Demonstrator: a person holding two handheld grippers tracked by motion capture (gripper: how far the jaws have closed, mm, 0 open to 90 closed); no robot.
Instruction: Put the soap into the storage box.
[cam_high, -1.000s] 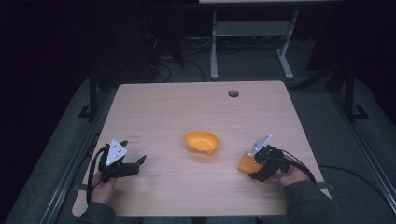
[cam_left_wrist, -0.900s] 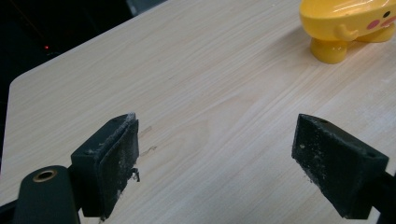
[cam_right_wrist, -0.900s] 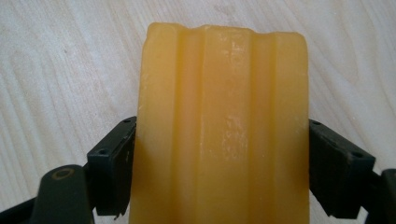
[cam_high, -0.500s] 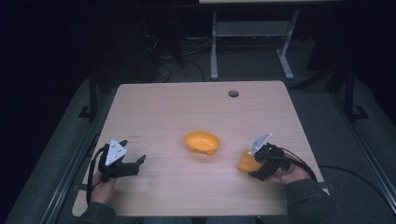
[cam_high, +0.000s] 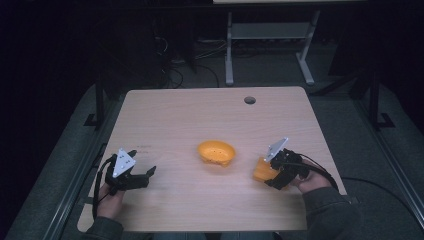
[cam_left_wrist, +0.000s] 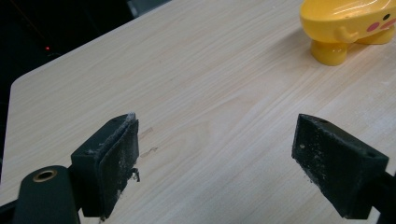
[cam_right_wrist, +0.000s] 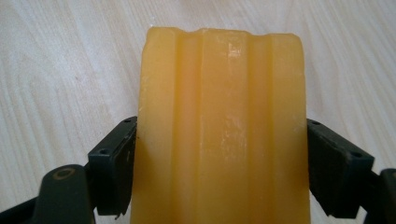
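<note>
Right gripper (cam_high: 274, 171): jaws closed on an orange block (cam_right_wrist: 223, 126), one jaw pressed to each long side. In the right gripper view the block fills the gap between the jaws; its face is ridged lengthwise, waxy and slightly glossy, and its far end has an uneven edge. In the high view the same block (cam_high: 261, 170) sits near the right front part of the table (cam_high: 200, 115), just left of the person's right hand (cam_high: 309, 180). Whether the block rests on the wood or is lifted just off it cannot be told. The grey plate on top of the gripper tilts up toward the table's centre.

Left gripper (cam_high: 142, 176): jaws spread wide, nothing between them. The left gripper view shows bare light wood in the gap, with dust on the jaw pads. It is held by the left hand (cam_high: 110, 192) near the left front edge, pointing toward the middle of the table.

Yellow bowl (cam_high: 216, 152): stands near the centre of the table, between the two grippers, apart from both and closer to the right one. In the left gripper view the bowl (cam_left_wrist: 352, 23) has stubby feet and a pink cheek mark on its side.

A round hole (cam_high: 249, 100) lies near the table's far edge.
</note>
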